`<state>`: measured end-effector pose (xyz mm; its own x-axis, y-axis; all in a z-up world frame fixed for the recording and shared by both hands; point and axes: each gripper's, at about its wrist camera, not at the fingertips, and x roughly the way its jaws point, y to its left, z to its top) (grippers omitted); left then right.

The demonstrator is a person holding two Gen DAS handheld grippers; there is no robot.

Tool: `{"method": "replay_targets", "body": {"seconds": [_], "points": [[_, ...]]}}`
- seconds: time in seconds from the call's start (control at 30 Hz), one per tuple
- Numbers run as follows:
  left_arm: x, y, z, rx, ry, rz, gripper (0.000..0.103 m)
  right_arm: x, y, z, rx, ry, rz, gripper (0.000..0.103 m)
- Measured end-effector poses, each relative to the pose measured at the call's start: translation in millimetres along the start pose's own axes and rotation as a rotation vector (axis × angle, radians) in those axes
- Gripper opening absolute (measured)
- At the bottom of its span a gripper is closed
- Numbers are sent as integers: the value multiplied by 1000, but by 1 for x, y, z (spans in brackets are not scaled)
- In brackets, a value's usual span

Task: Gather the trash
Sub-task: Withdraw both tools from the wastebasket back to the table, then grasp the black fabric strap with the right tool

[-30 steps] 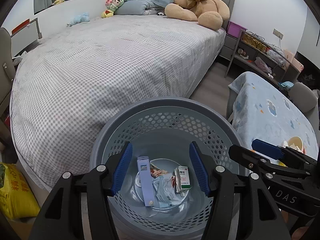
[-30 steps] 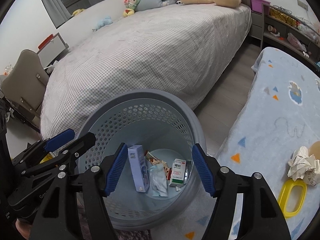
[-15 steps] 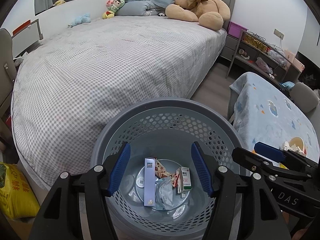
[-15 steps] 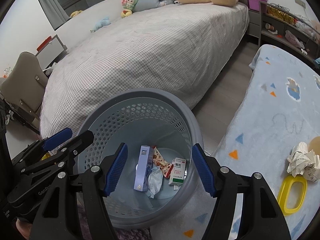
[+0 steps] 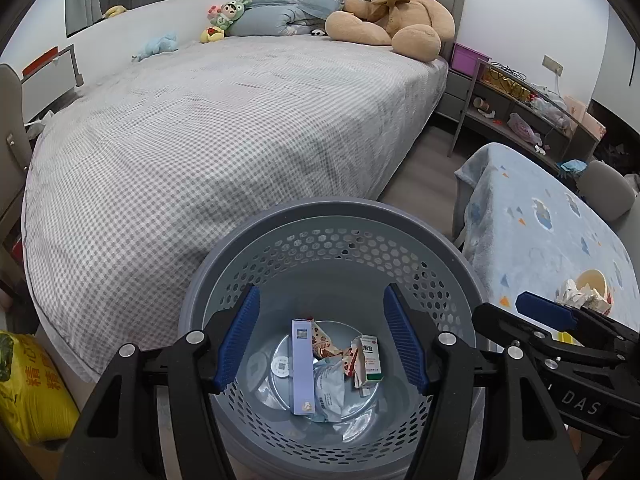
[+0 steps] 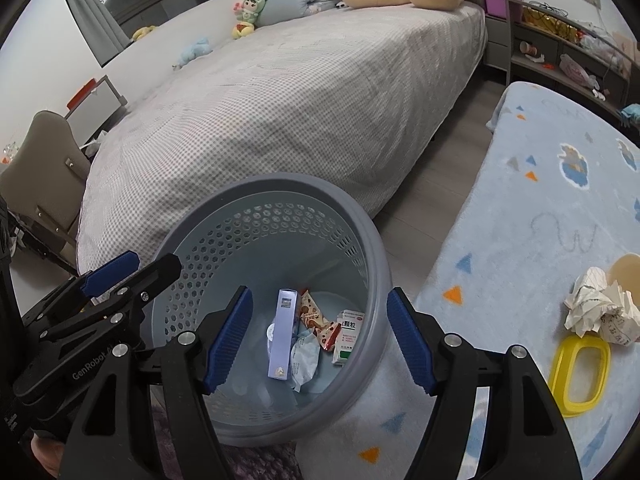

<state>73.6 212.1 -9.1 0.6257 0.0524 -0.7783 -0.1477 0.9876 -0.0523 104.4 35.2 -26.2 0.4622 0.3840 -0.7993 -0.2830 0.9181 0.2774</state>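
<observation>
A grey perforated trash basket [image 5: 332,216] stands below both grippers; it also shows in the right wrist view [image 6: 276,186]. Inside lie a tall lilac box [image 5: 303,366], a white and green medicine box [image 5: 370,364], a snack wrapper [image 5: 326,346] and a clear pouch [image 5: 330,388]. My left gripper [image 5: 320,336] is open and empty above the basket. My right gripper [image 6: 318,338] is open and empty above the basket's right side. Crumpled paper [image 6: 596,308] and a yellow ring-shaped piece [image 6: 580,372] lie on the blue blanket-covered table [image 6: 532,220].
A bed with a grey checked cover [image 5: 200,120] fills the left and far side, with a teddy bear [image 5: 396,4] and pillows at its head. A shelf unit [image 5: 520,108] stands at the far right. A yellow bag [image 5: 28,392] sits on the floor at left.
Both grippers have shifted slightly over the basket. The lilac box has tipped from leaning to lying more upright among the other trash. Both grippers stay open.
</observation>
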Motion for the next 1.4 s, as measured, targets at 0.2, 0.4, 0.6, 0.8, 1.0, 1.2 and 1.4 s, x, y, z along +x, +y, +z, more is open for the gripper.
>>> {"method": "replay_targets", "body": {"seconds": [0.2,0.4,0.6,0.8,1.0,1.2,1.4], "points": [[-3,-4,-2,11,-9,2,63,-10,-12,-11,29,-2,-18,68],[-10,-14,-7,42,-17,-5,63,-23,-32,-27,69,-4,-43,68],[-16,-33,-16,106,-16,-15,63,-39,-61,-47,120,-3,-75,68],[-22,-59,-29,145,-3,-53,63,-60,-97,-73,173,-5,-125,68],[-24,-102,-43,200,22,-117,63,-90,-139,-99,236,-18,-189,68],[-25,-156,-56,268,45,-176,64,-127,-185,-120,290,-55,-271,69],[-26,-206,-69,329,64,-207,64,-155,-230,-123,316,-88,-333,69]]}}
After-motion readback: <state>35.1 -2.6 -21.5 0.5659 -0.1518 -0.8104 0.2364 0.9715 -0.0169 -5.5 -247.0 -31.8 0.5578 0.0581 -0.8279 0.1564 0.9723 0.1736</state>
